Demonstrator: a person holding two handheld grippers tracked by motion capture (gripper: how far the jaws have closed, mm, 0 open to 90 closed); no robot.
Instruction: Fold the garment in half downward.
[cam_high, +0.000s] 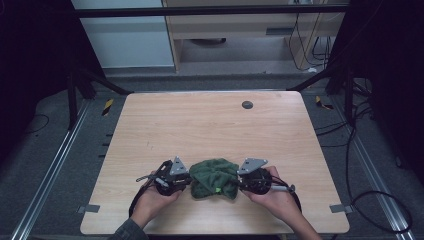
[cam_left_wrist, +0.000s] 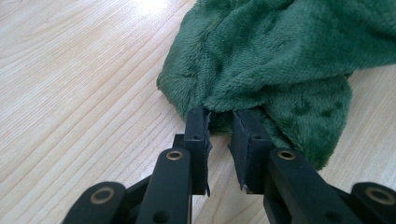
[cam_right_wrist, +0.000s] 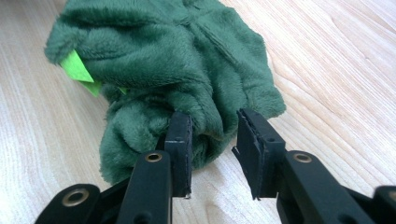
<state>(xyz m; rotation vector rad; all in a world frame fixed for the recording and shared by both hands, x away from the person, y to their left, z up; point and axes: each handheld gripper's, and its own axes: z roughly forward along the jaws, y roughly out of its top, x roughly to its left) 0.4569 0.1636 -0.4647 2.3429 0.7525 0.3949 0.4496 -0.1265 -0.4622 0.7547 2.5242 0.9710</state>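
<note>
Cloth handling is the work in hand: a crumpled dark green plush cloth lies on the near middle of the pale wood tabletop, between the left gripper and the right gripper. In the left gripper view the jaws of the left gripper stand narrowly apart, with a bunched fold of the cloth seemingly pinched at their tips. In the right gripper view the jaws of the right gripper stand wider: a fold of the cloth lies against the left one, while the right one stands clear, so nothing is clamped there. For a good step, the left pinch should be kept firm and low while the right jaws are set around a distinct edge rather than the bulk. Cloth edges and corners are buried in the folds. A bright green tag shows, its print unreadable. Depth of the left bite is hidden by pile.
</note>
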